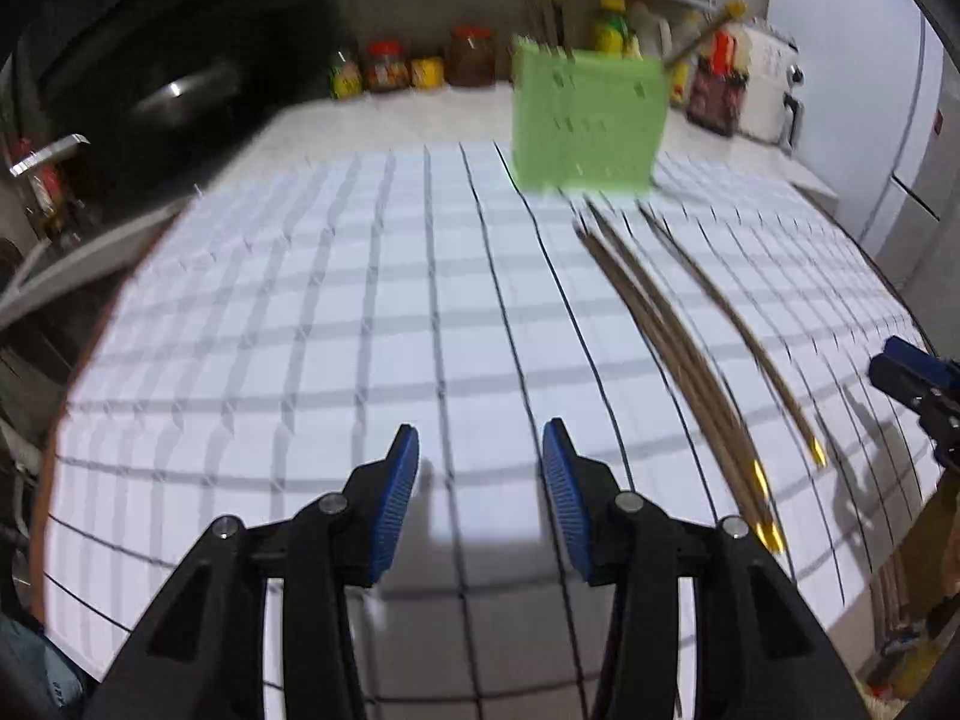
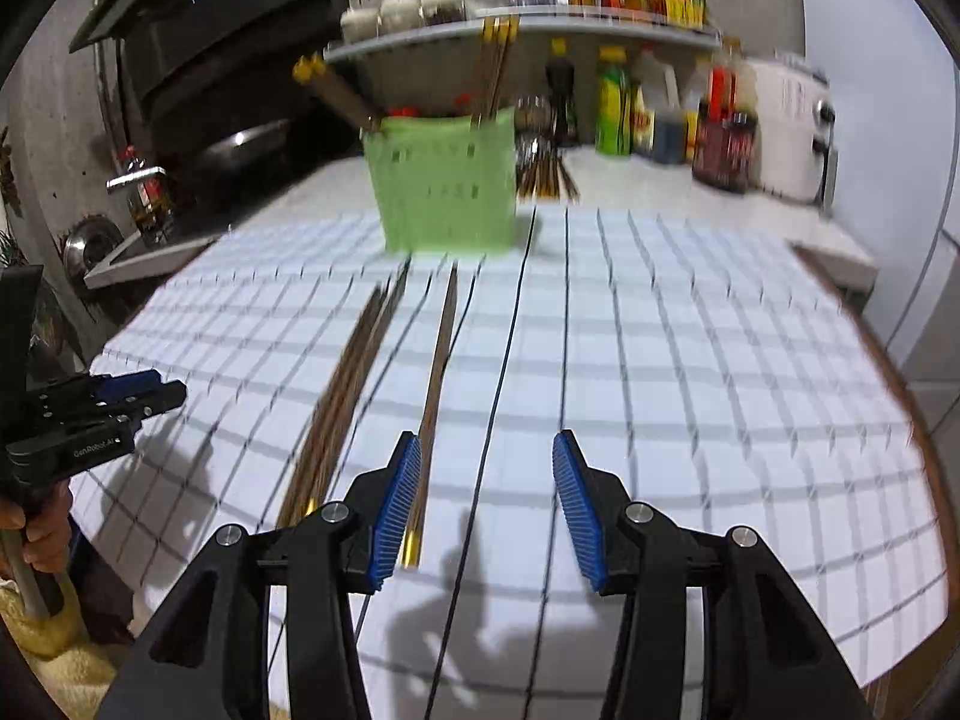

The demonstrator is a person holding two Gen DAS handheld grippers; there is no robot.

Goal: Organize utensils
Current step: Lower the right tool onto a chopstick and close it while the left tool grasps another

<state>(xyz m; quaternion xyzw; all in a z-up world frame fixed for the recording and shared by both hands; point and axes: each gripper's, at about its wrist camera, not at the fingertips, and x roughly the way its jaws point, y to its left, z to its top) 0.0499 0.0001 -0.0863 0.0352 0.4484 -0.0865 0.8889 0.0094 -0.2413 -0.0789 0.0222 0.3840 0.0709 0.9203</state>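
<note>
Lying on checked cloth, chopsticks just beside right claw; both claws apart, empty.

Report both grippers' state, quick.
Left gripper: open, holding nothing.
Right gripper: open, holding nothing; a brown gold-tipped chopstick lies by its left finger.

The cloth was white with a grey and black grid. The basket was pale green. The chopsticks were brown with gold ends. Both grippers (left, right) had black arms and blue ribbed pads.
</note>
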